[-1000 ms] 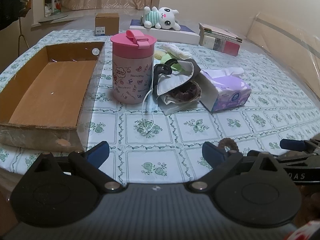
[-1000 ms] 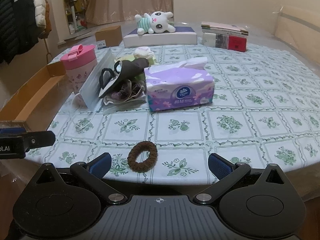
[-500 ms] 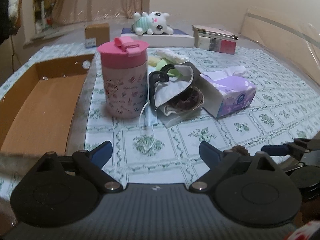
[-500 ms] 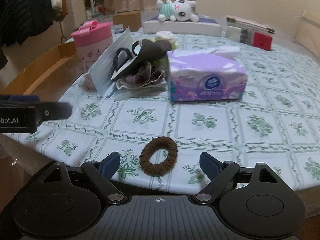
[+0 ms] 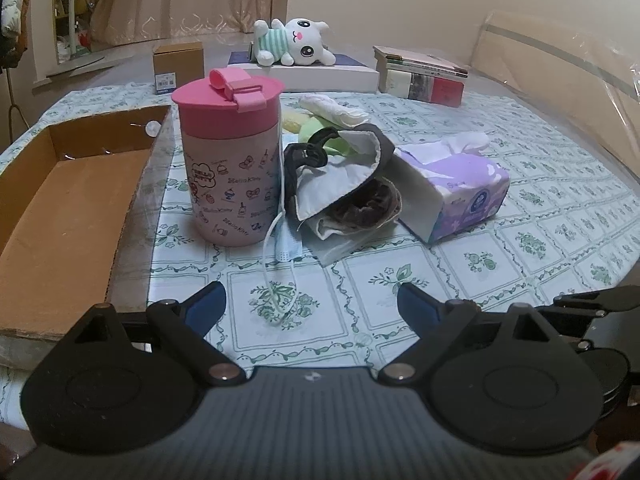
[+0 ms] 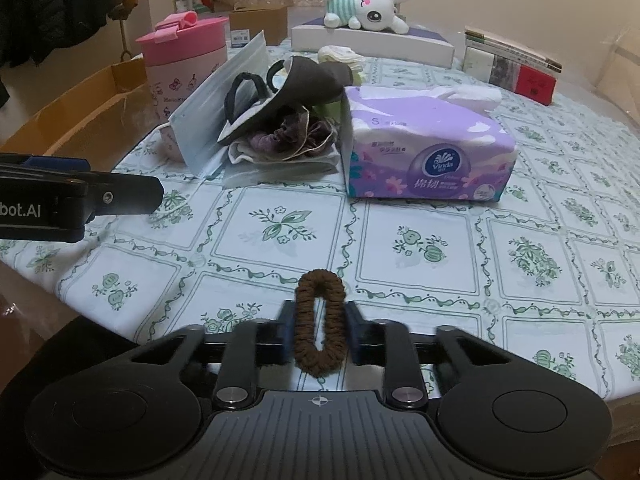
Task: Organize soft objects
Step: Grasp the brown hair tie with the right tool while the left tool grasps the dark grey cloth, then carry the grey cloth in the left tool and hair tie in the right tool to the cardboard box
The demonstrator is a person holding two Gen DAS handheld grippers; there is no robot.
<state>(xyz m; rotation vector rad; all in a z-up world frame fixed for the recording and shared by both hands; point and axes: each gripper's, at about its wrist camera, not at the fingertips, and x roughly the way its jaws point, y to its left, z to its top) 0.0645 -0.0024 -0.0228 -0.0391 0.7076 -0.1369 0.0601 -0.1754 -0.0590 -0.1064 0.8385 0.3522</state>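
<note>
My right gripper (image 6: 319,334) is closing on the brown scrunchie (image 6: 319,330): its pads press the loop from both sides, squeezed into a long narrow oval at the near edge of the worktop (image 6: 420,236). My left gripper (image 5: 308,304) hangs with its jaws wide apart and nothing between them, over the tablecloth and the white ear loop of a blue mask (image 5: 286,248). In the right view its black finger reaches in from the left edge. Ahead of me sits the pile of soft things: a grey mask (image 5: 340,176) lying over a dark scrunchie (image 5: 366,204), leaning between the pink cup (image 5: 228,164) and the purple tissue pack (image 6: 428,148). The open cardboard box (image 5: 52,216) lies left of the cup. A plush toy (image 6: 366,8) lies on a white box at the far side.
</note>
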